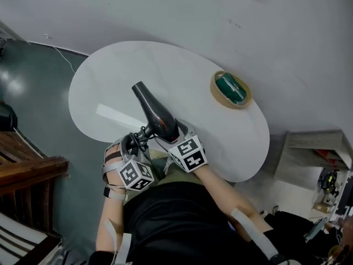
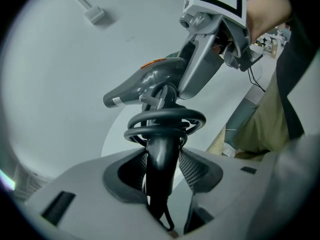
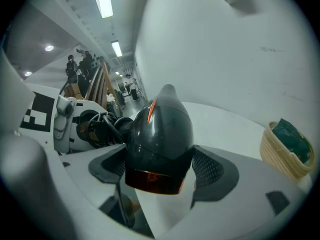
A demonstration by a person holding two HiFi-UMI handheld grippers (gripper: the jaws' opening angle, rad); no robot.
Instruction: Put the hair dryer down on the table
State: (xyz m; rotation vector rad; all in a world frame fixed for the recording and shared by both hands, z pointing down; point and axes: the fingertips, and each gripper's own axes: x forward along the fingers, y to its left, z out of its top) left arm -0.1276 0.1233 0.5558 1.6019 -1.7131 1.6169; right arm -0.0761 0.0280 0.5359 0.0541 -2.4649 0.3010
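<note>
A dark grey hair dryer (image 1: 155, 113) is held just above the near edge of the white oval table (image 1: 165, 65), its nozzle pointing away from me. My left gripper (image 1: 135, 141) is shut on the hair dryer's black handle (image 2: 162, 159), just below the cord (image 2: 165, 122) coiled around it. My right gripper (image 1: 172, 135) is shut on the rear of the hair dryer's body (image 3: 161, 132), and its pads press both sides. The right gripper (image 2: 201, 68) also shows in the left gripper view, clamped on the body above the handle.
A round woven basket (image 1: 230, 90) with a green thing inside sits at the table's far right, also seen as the basket (image 3: 286, 151) in the right gripper view. Dark wooden furniture (image 1: 25, 170) stands left of me. A low shelf (image 1: 311, 153) stands at the right.
</note>
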